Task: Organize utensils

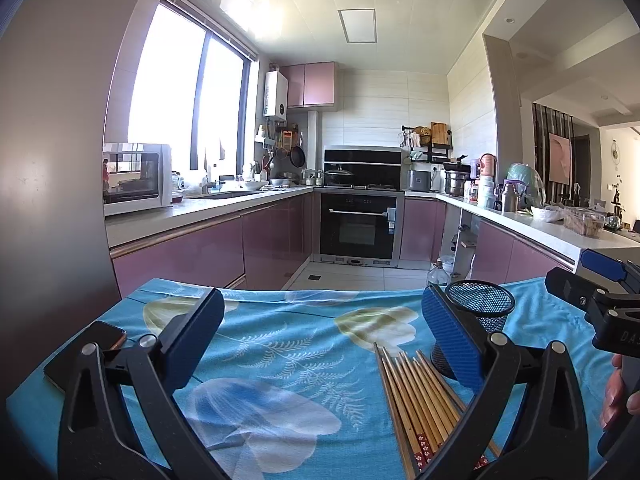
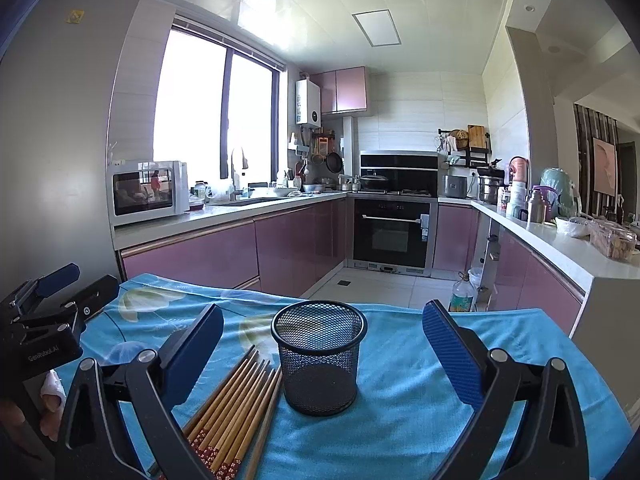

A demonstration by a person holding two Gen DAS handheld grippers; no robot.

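- Chopsticks (image 2: 232,408): bundle lies flat on the counter (image 2: 400,400), which is covered by a blue floral cloth (image 1: 280,344); red-patterned ends run out of the bottom of both views, so full length is not visible
- Mesh cup (image 2: 319,356): black, upright, nothing visible inside; stands just right of the chopstick tips, touching or nearly touching, cannot tell which
- In the left wrist view the mesh cup (image 1: 480,308) is partly hidden behind a blue pad of the left claw (image 1: 320,332)
- Left claw: jaws wide apart, holding nothing; chopsticks (image 1: 420,396) lie between its fingers, towards the right one
- Right claw (image 2: 322,344): jaws wide apart, holding nothing; mesh cup sits between its fingers
- Phone (image 1: 86,350): dark, near the counter's left edge, partly covered by the left claw's frame
- Background: microwave (image 2: 150,192) on the kitchen worktop, oven (image 2: 394,232) at the far wall, plastic bottle (image 2: 462,294) on the floor beyond the counter's far edge
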